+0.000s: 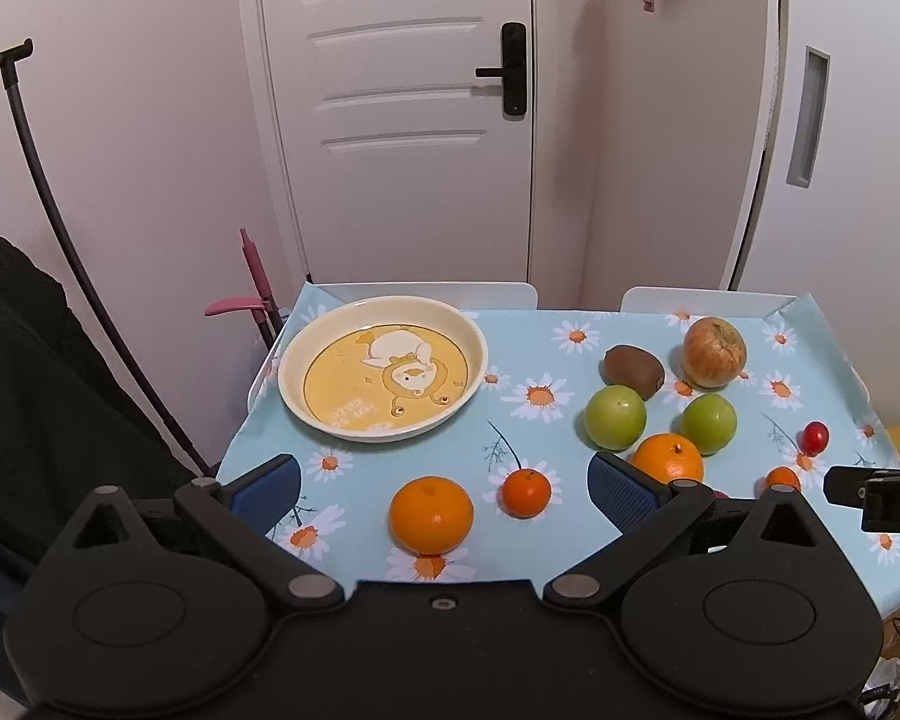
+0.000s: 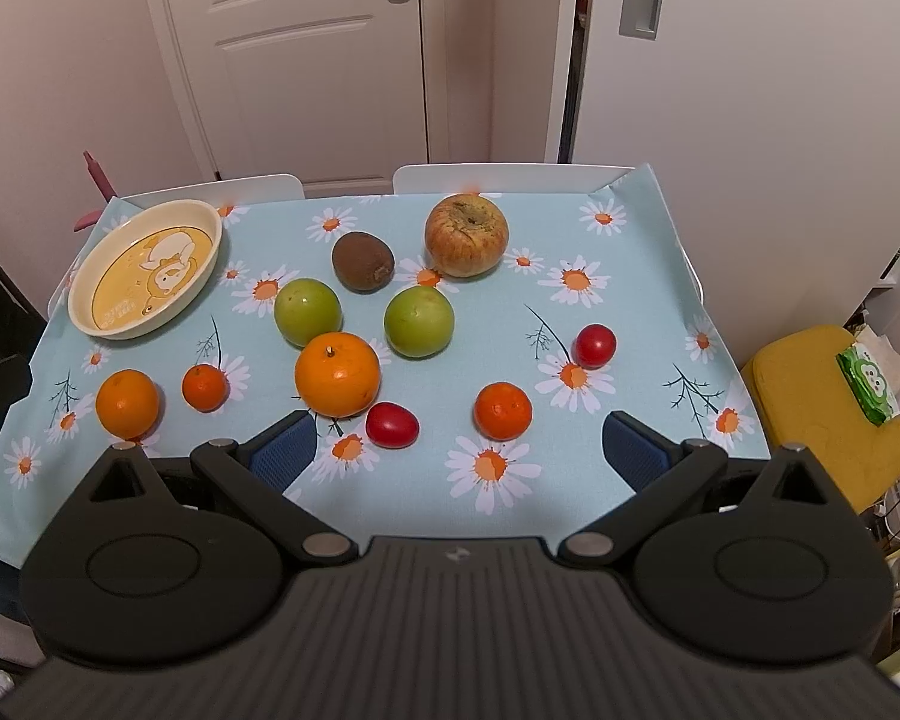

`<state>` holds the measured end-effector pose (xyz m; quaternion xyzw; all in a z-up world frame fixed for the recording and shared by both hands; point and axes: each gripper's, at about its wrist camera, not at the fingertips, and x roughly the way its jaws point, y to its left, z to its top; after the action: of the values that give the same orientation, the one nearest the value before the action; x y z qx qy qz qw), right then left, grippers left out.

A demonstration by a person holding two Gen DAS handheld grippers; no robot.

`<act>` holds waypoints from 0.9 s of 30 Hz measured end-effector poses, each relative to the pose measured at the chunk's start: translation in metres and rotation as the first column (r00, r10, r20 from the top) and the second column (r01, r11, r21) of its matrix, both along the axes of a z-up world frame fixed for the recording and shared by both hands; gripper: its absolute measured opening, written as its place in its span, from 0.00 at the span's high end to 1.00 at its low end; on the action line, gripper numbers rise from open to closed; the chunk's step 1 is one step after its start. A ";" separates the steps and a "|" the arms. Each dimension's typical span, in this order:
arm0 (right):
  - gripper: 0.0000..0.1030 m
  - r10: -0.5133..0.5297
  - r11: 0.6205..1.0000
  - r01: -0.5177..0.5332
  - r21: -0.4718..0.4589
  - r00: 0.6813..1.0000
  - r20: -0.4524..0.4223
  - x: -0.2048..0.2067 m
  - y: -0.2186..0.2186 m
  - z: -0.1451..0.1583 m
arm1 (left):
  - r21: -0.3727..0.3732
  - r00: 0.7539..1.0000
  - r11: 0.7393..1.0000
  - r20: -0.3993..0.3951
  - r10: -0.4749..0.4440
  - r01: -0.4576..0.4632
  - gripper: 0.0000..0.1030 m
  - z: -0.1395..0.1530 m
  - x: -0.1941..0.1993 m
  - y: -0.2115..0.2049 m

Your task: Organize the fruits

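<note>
The left gripper (image 1: 444, 483) is held spread wide above the near edge of the table, nothing being gripped between its blue pads (image 1: 270, 489). In its view, a medium orange (image 1: 431, 515) and a small tangerine (image 1: 527, 492) are seen lying in the gap between the fingers, both resting on the daisy-print tablecloth (image 1: 534, 360) and apart from the pads.

The right gripper (image 2: 459, 447) is likewise held wide open and nothing is grasped. Just ahead of its left pad (image 2: 285, 450) a large orange (image 2: 337, 375) is found, with a red cherry tomato (image 2: 392, 425) just beside it and a second tangerine (image 2: 503, 411) between the fingers, near the middle.

The plate (image 2: 90, 276), cream-rimmed with a yellow cartoon print, is set at the far left corner of the cloth and holds no fruit. All fruit is spread on the cloth to its right: 2 green apples (image 2: 307, 311) (image 2: 419, 321) side by side, a kiwi (image 2: 363, 261) behind them, and a blotchy red-yellow apple (image 2: 467, 235) further back, near the far edge. A second cherry tomato (image 2: 594, 346) lies well apart to the right.

Beyond the table a white door (image 1: 402, 120) is visible, and a yellow stool (image 2: 822, 414) is seen at the right in the right wrist view
</note>
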<state>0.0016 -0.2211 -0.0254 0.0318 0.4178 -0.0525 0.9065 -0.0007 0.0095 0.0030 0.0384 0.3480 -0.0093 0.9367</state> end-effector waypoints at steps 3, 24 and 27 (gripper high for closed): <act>0.00 -0.001 1.000 0.001 0.001 1.000 0.000 0.000 0.000 0.000 | 0.003 1.000 1.000 -0.003 -0.002 0.002 0.00 0.000 -0.001 0.000; 0.00 -0.009 1.000 0.009 0.003 1.000 -0.002 0.001 0.000 0.001 | -0.009 1.000 1.000 -0.004 -0.010 0.010 0.00 0.001 0.001 0.008; 0.00 -0.011 1.000 0.011 0.013 1.000 -0.009 0.003 0.001 0.001 | 0.005 1.000 1.000 -0.009 -0.010 0.010 0.00 0.003 0.004 0.010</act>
<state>0.0042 -0.2202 -0.0242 0.0399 0.4220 -0.0548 0.9040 0.0034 0.0198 0.0061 0.0426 0.3519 -0.0132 0.9350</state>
